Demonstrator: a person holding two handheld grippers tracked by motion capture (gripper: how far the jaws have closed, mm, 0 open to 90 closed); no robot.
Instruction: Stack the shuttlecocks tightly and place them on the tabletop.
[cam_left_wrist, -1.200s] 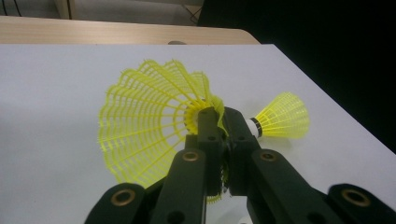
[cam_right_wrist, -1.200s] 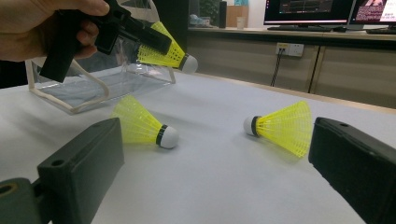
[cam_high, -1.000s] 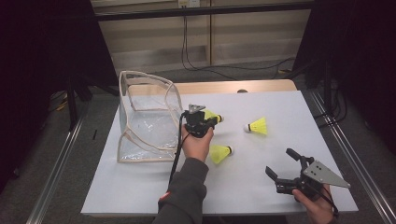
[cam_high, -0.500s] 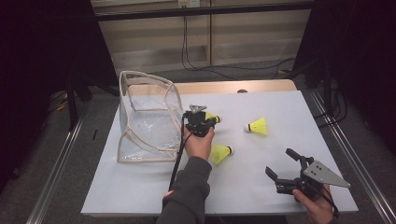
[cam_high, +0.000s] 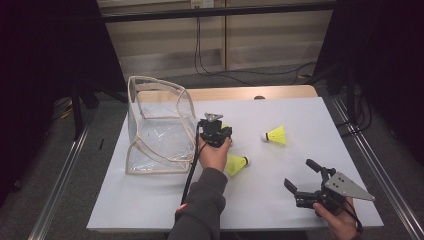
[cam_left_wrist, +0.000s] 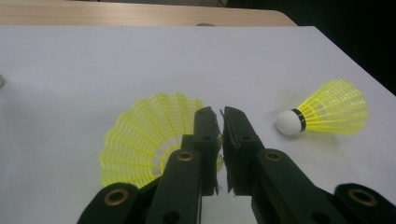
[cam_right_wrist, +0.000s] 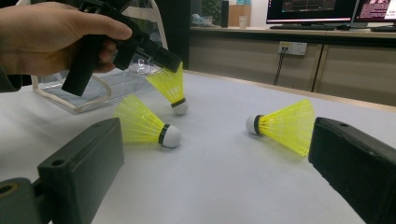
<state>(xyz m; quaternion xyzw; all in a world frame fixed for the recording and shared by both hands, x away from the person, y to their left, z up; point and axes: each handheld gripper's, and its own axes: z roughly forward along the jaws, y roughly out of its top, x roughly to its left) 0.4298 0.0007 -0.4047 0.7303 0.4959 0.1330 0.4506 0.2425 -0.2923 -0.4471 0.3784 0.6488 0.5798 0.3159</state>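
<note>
White table under a dark room carries, from left to right, a clear bag, then three yellow shuttlecocks. The left tongs are clamped on the skirt edge of the first shuttlecock, its cork tip at or just above the table, just right of the bag. Keep the grip light on the thin mesh; lift straight before moving toward the bag mouth. A second shuttlecock lies near, a third farther right. The right tongs stand apart, holding nothing.
</note>
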